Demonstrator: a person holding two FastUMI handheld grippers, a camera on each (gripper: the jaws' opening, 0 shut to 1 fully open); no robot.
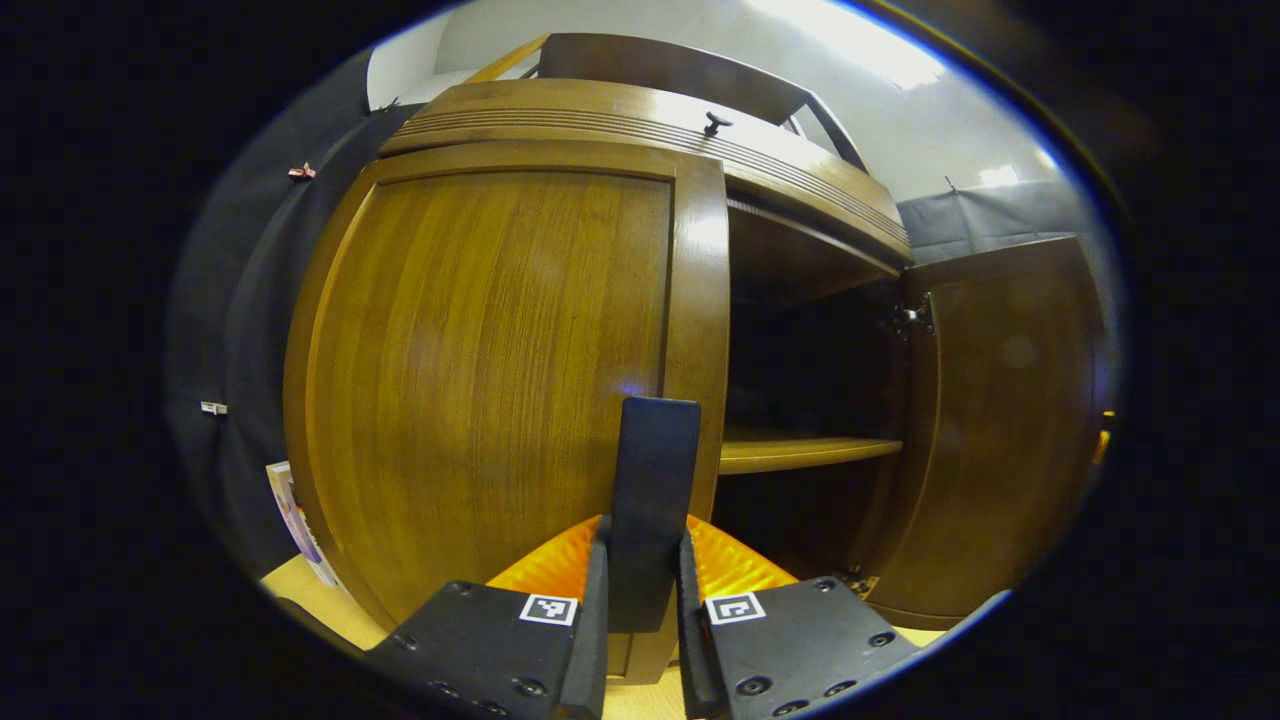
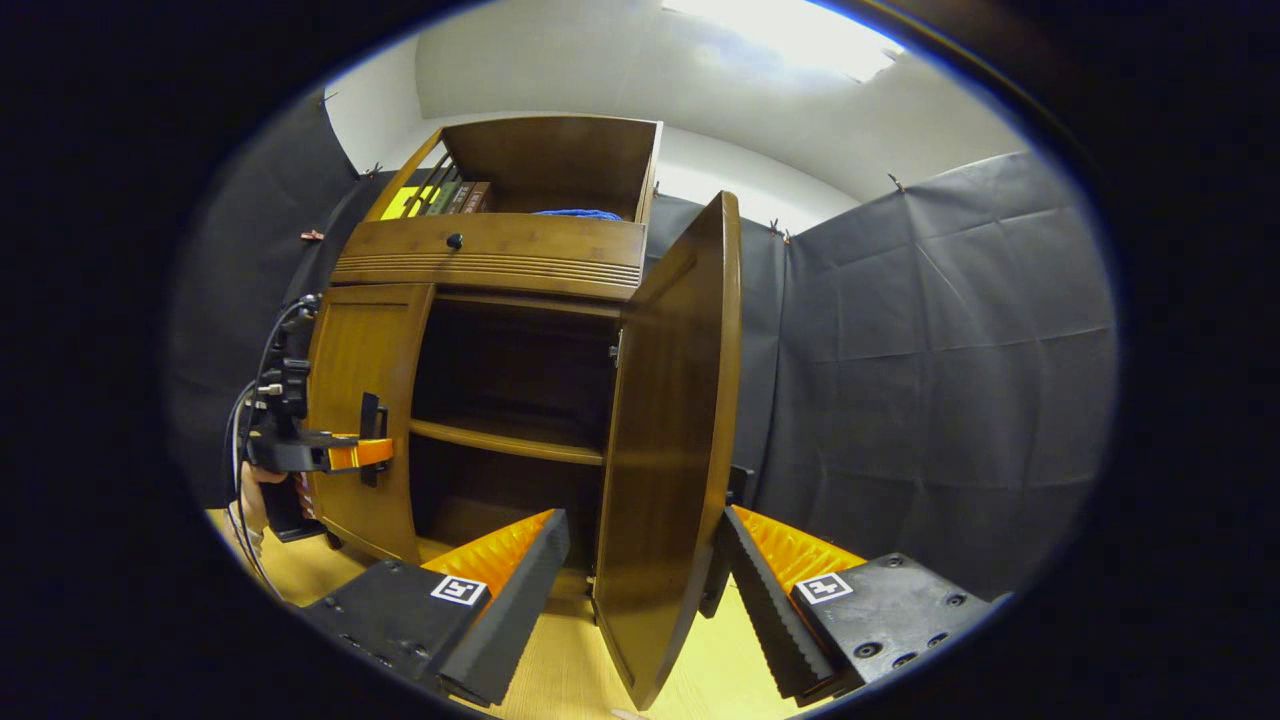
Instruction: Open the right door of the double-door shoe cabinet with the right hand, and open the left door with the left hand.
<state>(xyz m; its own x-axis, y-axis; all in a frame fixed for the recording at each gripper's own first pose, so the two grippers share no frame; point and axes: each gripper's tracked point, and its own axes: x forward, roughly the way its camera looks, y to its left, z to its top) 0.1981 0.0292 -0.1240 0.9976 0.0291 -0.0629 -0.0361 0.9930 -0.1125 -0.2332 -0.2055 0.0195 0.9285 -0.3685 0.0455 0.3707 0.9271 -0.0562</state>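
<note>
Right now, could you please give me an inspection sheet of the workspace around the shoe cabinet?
Surface: light wooden floor under the cabinet.
Job's things: right door swung open; left door closed, its black handle between the left gripper's jaws; shelf bare.
Clutter: books and a blue item in the cabinet's top compartment.
Grippers: left gripper shut on the handle; right gripper open, jaws either side of the right door's edge.
Cables: black cables on the left gripper.
Surroundings: black cloth wall.

Both views near, facing cabinet
</note>
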